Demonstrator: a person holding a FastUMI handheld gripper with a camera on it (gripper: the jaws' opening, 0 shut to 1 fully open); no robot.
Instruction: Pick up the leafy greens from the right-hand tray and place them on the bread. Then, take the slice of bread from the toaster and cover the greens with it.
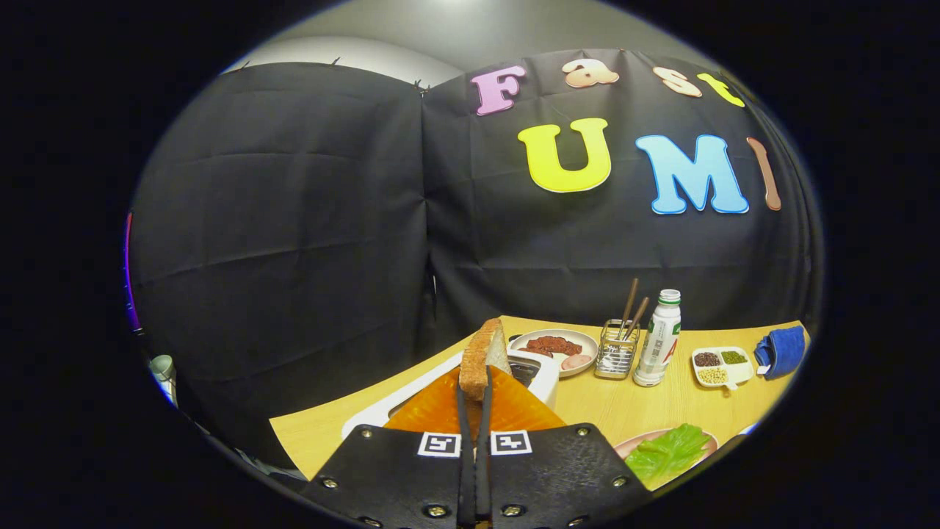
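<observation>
While the claw (474, 393) pinches the light, crumbly brown bread slice (481, 358) by its lower edge above the white toaster (542, 373), the soft green leaf (667, 451) lies on a plate at the desk's (661, 400) near edge.

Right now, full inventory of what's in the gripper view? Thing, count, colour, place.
bread slice: 1, brown crust, upright between the fingers, pinched at its lower edge
toaster: 1, white, just behind the bread slice
table: 1, light wood, under everything
plate of meat: 1, pale plate, dark red pieces, beyond the toaster
wire holder: 1, metal, holds brown sticks, right of the plate of meat
bottle: 1, white with green cap, right of the wire holder
divided dish: 1, white, holds dark, green and pale grains, right of the bottle
cloth: 1, blue, far right
leafy greens: 1 leaf, green, on a plate right of the fingers
gripper: 1, shut on the bread slice
</observation>
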